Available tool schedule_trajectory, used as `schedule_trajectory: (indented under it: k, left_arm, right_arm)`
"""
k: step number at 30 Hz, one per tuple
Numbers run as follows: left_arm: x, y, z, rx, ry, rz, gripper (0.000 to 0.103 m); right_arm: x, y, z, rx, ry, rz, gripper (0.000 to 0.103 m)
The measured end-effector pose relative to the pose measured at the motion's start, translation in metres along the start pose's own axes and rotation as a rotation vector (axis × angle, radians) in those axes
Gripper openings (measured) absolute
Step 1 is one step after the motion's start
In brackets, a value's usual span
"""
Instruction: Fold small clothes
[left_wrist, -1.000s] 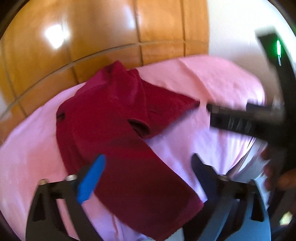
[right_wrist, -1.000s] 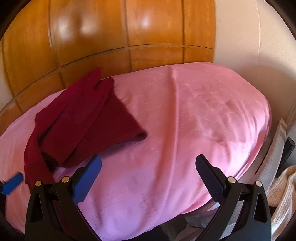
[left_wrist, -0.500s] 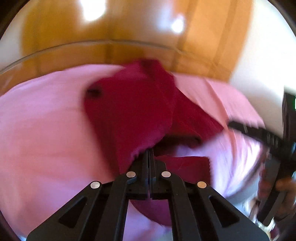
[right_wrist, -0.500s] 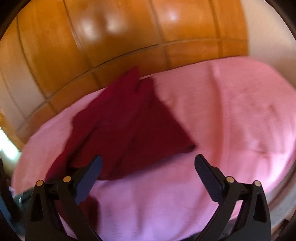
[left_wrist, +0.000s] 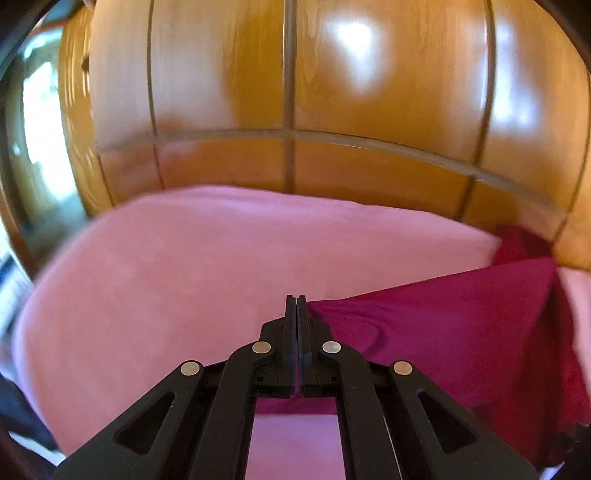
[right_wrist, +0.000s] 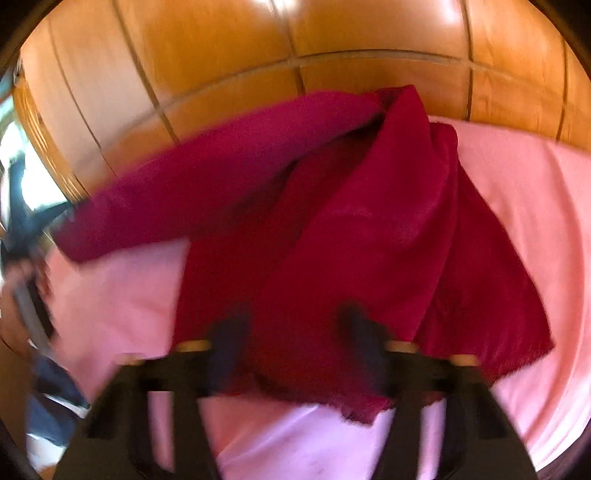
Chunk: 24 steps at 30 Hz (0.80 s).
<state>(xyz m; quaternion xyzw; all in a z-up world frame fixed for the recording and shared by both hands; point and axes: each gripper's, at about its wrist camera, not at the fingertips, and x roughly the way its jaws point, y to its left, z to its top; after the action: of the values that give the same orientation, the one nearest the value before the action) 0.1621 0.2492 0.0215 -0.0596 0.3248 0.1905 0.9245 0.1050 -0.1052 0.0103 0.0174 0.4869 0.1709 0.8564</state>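
Note:
A dark red garment (left_wrist: 443, 332) lies on the pink bed sheet (left_wrist: 184, 277). My left gripper (left_wrist: 296, 299) is shut on one edge of it, and the cloth stretches away to the right from the tips. In the right wrist view the same garment (right_wrist: 369, 240) lies half spread, with one part pulled taut to the far left. My right gripper (right_wrist: 293, 332) hangs low over its near hem. Its jaws are closing, blurred, still apart, with the red cloth between and beneath them.
Glossy wooden panels (left_wrist: 295, 92) rise right behind the bed. The pink sheet (right_wrist: 517, 203) extends to the right of the garment. A person's hand (right_wrist: 14, 295), blurred, shows at the far left edge.
My left gripper shut on the garment's edge and swung left, dragging the cloth out. My right gripper moved over the garment's near hem and its jaws narrowed.

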Motion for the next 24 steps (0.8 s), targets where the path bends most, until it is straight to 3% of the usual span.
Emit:
schedule_trajectory:
  k: [4, 5, 9, 12, 15, 17, 18, 19, 20, 21, 22, 24]
  left_arm:
    - [0.028, 0.022, 0.022, -0.013, 0.036, 0.099, 0.000]
    - [0.033, 0.025, 0.025, -0.019, 0.049, 0.105, 0.000]
    - [0.035, 0.039, 0.017, -0.072, 0.052, 0.122, 0.000]
    - [0.030, 0.028, 0.001, -0.077, 0.070, 0.053, 0.000]
    - [0.014, 0.008, -0.024, -0.063, 0.099, -0.096, 0.000]
    - [0.005, -0.010, -0.042, -0.056, 0.146, -0.228, 0.001]
    - [0.000, -0.018, -0.050, -0.053, 0.165, -0.269, 0.019]
    - [-0.005, -0.028, -0.059, -0.057, 0.176, -0.305, 0.055]
    - [-0.011, -0.035, -0.066, -0.065, 0.174, -0.332, 0.070]
    - [-0.017, -0.041, -0.072, -0.073, 0.162, -0.356, 0.078]
    - [-0.024, -0.052, -0.078, -0.063, 0.164, -0.393, 0.078]
    - [-0.026, -0.069, -0.083, -0.048, 0.209, -0.441, 0.078]
  right_arm:
    - [-0.024, -0.029, 0.008, 0.047, -0.044, 0.048, 0.014]
    - [-0.035, -0.040, 0.012, 0.067, -0.064, 0.056, 0.004]
    - [-0.070, -0.097, 0.038, 0.134, -0.159, -0.065, 0.004]
    - [-0.091, -0.157, 0.060, 0.189, -0.207, -0.229, 0.004]
    - [-0.090, -0.229, 0.091, 0.231, -0.204, -0.452, 0.004]
    - [-0.086, -0.266, 0.106, 0.274, -0.195, -0.539, 0.004]
    - [-0.084, -0.281, 0.111, 0.282, -0.195, -0.599, 0.004]
    - [-0.079, -0.302, 0.120, 0.291, -0.177, -0.675, 0.004]
    - [-0.075, -0.313, 0.124, 0.304, -0.163, -0.708, 0.004]
    - [-0.071, -0.325, 0.128, 0.320, -0.151, -0.731, 0.004]
    - [-0.068, -0.335, 0.132, 0.329, -0.147, -0.735, 0.009]
    - [-0.066, -0.343, 0.129, 0.331, -0.157, -0.731, 0.054]
